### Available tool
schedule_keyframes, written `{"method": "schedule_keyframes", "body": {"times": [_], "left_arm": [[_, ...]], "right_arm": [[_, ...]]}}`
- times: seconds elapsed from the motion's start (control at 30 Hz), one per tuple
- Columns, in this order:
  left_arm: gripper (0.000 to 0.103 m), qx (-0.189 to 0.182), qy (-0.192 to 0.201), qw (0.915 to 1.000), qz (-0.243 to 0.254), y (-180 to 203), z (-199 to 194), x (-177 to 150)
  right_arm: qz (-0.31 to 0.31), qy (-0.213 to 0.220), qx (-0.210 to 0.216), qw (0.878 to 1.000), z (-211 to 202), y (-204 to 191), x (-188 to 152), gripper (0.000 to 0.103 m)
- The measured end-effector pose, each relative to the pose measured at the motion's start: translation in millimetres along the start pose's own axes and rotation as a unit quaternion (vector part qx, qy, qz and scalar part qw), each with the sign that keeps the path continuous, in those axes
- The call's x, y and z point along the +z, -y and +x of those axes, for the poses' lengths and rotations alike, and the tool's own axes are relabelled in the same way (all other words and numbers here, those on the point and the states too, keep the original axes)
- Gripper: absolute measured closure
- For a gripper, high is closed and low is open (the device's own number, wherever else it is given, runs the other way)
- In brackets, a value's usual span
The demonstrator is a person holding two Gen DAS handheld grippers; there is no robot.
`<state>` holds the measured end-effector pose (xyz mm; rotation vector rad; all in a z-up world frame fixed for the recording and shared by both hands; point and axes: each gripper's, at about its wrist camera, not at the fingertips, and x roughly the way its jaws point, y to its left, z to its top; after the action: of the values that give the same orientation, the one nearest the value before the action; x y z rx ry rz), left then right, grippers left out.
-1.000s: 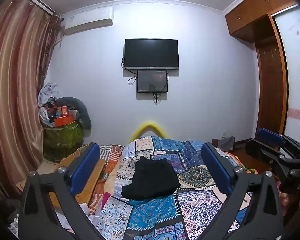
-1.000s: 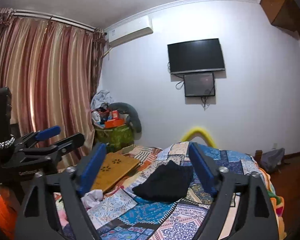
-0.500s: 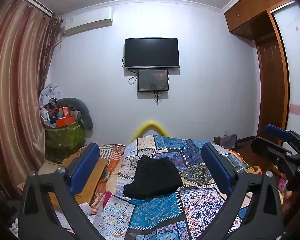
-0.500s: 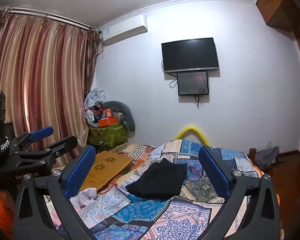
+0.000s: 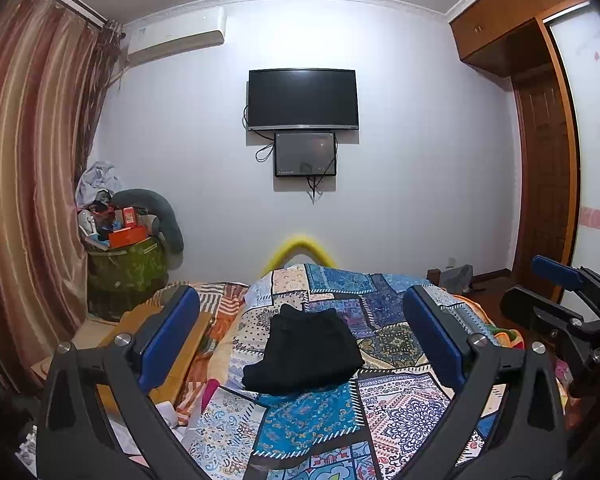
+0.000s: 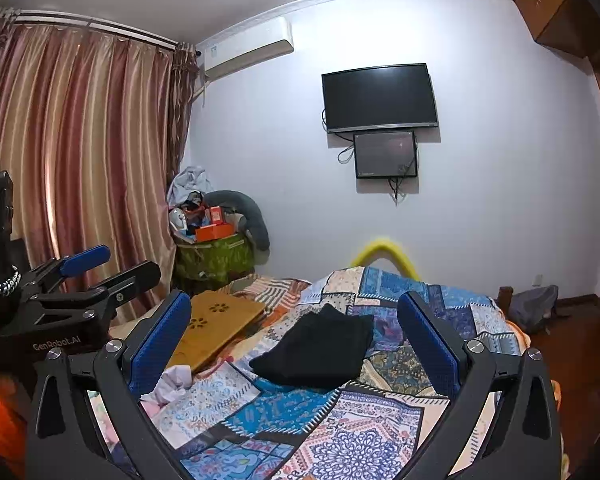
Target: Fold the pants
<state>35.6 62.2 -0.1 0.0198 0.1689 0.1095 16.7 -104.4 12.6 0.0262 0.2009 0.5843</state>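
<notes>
Black pants (image 5: 306,350) lie folded into a compact stack on the patchwork bedspread (image 5: 312,420); they also show in the right wrist view (image 6: 320,350). My left gripper (image 5: 300,340) is open and empty, held well back above the bed. My right gripper (image 6: 294,338) is open and empty too, raised the same way. Each gripper appears in the other's view: the right one at the far right (image 5: 568,300), the left one at the far left (image 6: 80,280).
A wooden lap board (image 6: 216,328) lies left of the pants. A green cloth bin (image 5: 126,268) piled with clutter stands by the striped curtain (image 5: 28,200). A TV (image 5: 303,98) hangs on the wall. A wooden wardrobe (image 5: 540,160) is at the right.
Both grippers have drawn back and tilted up a little from the bed. The right gripper's fingers have spread wider. The pants have not moved.
</notes>
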Motion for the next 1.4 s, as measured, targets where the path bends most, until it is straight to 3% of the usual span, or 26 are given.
{"method": "schedule_keyframes", "body": {"times": [1.4], "left_arm": [[0.000,-0.027,-0.015,0.9995,0.004,5.2,8.5,-4.3]], "right_arm": [[0.017,-0.013,-0.011,1.000,-0.4,8.9,-2.1,0.000]]}}
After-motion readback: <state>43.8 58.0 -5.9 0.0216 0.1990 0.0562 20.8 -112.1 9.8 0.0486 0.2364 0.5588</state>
